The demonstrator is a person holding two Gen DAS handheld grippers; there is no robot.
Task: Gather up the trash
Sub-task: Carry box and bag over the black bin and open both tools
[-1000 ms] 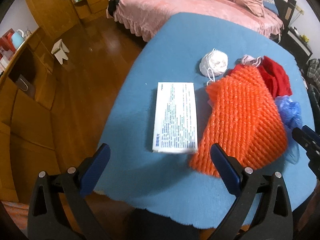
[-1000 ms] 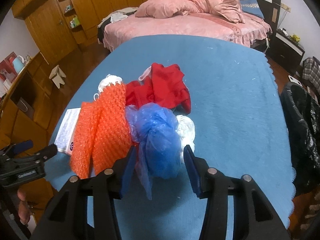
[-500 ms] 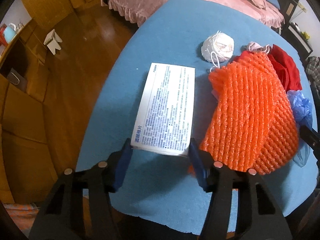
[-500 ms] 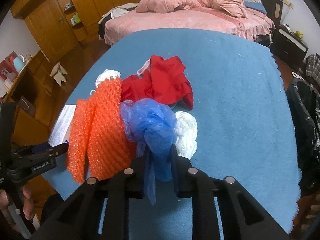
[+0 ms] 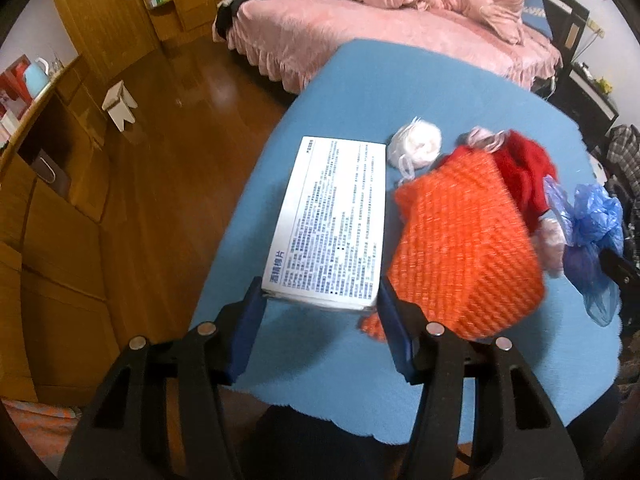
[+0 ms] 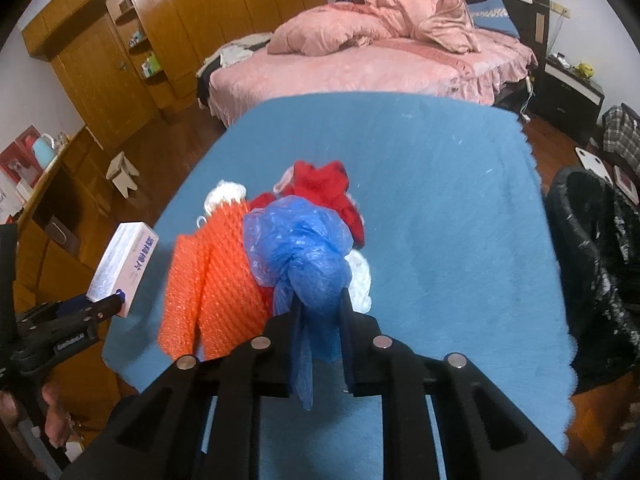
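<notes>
2 grippers, each gripping a piece of trash above the blue tablecloth. Left gripper pinches the near end of a white printed box between both blue pads, box lifted and tilted, seen at left edge of the right wrist view. Right gripper, jaws narrow, pinches a crumpled blue plastic bag, centre frame. Orange mesh wrap lies just right of the box; red cloth and white wad sit behind it. Black bag at right edge.
</notes>
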